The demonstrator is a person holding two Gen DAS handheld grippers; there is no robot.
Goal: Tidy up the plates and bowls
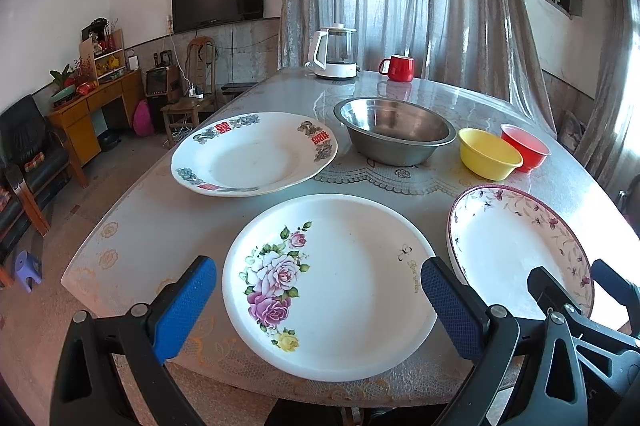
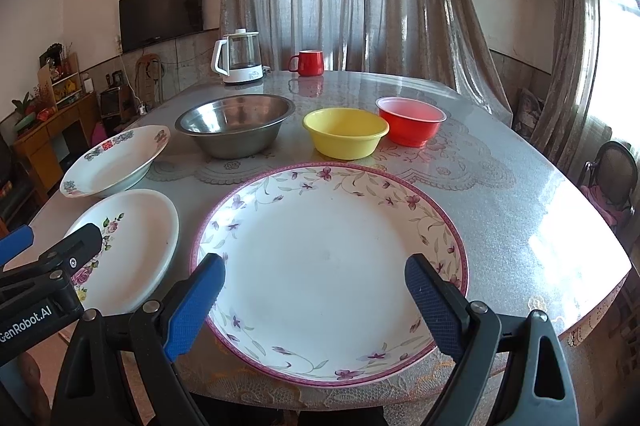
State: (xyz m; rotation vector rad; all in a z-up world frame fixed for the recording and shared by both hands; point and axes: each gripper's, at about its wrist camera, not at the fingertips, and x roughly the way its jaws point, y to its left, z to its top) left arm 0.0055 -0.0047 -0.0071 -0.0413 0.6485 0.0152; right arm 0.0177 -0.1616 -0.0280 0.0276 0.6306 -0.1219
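Lying flat, rose plate (image 1: 332, 286) points its roses leftward.

Left tongs (image 1: 318, 306) with black plastic arms, blue cross-hatched pads (image 1: 184, 308) at the tips, silver round rivets just behind each pad, long slots cut in the arms, right tongs (image 2: 314, 308) built the same, white "GenRobot.AI" lettering on the left one's black body

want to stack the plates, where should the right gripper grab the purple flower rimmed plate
Grip the purple-flower plate by its near rim, coming in low from the table edge side. It lies flat, and the rim slopes up, so one finger can likely slip under and one over. The right gripper is open and already faces that edge.
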